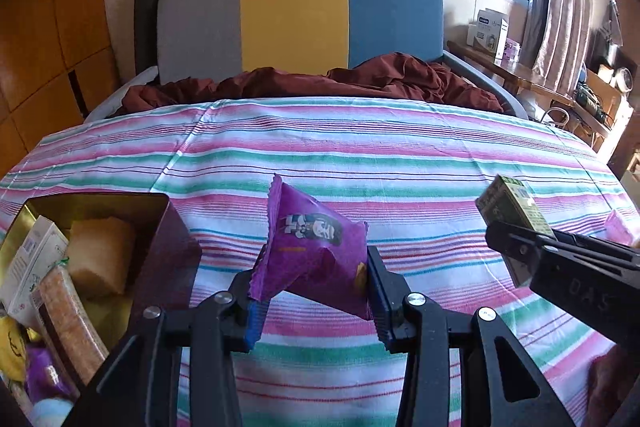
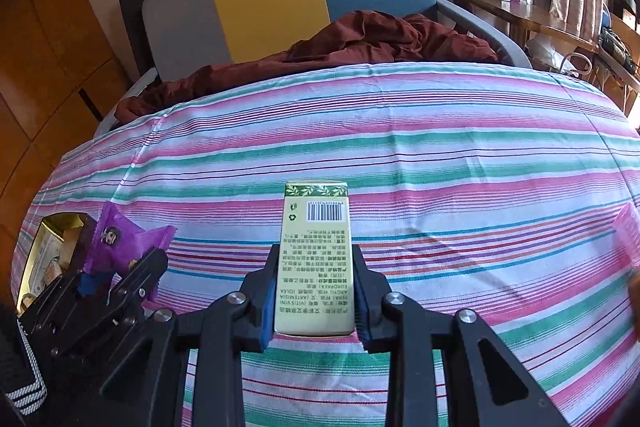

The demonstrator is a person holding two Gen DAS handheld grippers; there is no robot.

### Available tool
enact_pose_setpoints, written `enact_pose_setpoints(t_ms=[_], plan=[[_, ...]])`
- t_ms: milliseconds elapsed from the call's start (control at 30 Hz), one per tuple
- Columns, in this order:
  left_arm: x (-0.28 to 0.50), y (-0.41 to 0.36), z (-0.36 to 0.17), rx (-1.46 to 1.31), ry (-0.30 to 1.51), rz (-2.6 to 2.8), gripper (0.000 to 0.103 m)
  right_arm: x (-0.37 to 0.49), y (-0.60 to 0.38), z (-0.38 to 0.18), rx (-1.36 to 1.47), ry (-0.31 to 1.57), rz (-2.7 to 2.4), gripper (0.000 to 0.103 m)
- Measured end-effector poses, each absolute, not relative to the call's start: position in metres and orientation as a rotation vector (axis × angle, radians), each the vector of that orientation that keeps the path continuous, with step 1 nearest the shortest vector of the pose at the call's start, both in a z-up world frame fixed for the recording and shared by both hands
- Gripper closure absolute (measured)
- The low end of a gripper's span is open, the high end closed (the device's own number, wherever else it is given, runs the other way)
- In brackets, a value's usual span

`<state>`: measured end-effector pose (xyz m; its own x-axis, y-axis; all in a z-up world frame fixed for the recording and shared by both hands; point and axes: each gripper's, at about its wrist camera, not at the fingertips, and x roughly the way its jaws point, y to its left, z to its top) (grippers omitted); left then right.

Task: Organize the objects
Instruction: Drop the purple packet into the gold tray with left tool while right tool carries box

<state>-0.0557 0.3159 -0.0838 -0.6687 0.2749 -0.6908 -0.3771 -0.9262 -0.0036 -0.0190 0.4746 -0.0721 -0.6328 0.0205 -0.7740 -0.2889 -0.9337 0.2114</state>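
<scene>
- A purple snack packet [image 1: 316,247] is being clamped between the jaws of the left gripper [image 1: 314,291], which are drawn in narrow against its crinkled sides; the packet is being held above the bed and is not touching it.
- A pale green carton [image 2: 316,259], printed with a barcode and a leaf band at its far end, is being gripped lengthwise by the right gripper [image 2: 316,291], whose jaws are pressed against its two long sides, and it is being held clear of the bed.
- The bed is being covered by a striped sheet [image 1: 360,155] in pink, green and white.
- An open tin box [image 1: 160,227] with a gold inside is being seen on the sheet, left of the left gripper; a boxed item, a wrapped biscuit bar, a pale cake piece and other small things are being kept in it.
- In the left wrist view the right gripper and its carton are being shown at the right, well apart from the packet.
- A pink packet [image 2: 628,235] is being partly shown at the right edge, on the sheet.
- A dark red blanket [image 1: 360,79] is being left crumpled below the grey, yellow and blue headboard [image 1: 296,11].
</scene>
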Motion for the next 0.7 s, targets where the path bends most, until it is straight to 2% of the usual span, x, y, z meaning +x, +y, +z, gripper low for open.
enact_pose_setpoints(t_ms=[300,700], plan=[[-0.013,0.292,-0.066,-0.969,0.217,2.548,0.059,-0.020,0.459,-0.071,-1.264,0.435,2.694,0.073],[0.030,0.199,-0.033,-0.919,0.065,2.571,0.059,-0.015,0.422,-0.066,-1.278,0.337,2.800,0.073]])
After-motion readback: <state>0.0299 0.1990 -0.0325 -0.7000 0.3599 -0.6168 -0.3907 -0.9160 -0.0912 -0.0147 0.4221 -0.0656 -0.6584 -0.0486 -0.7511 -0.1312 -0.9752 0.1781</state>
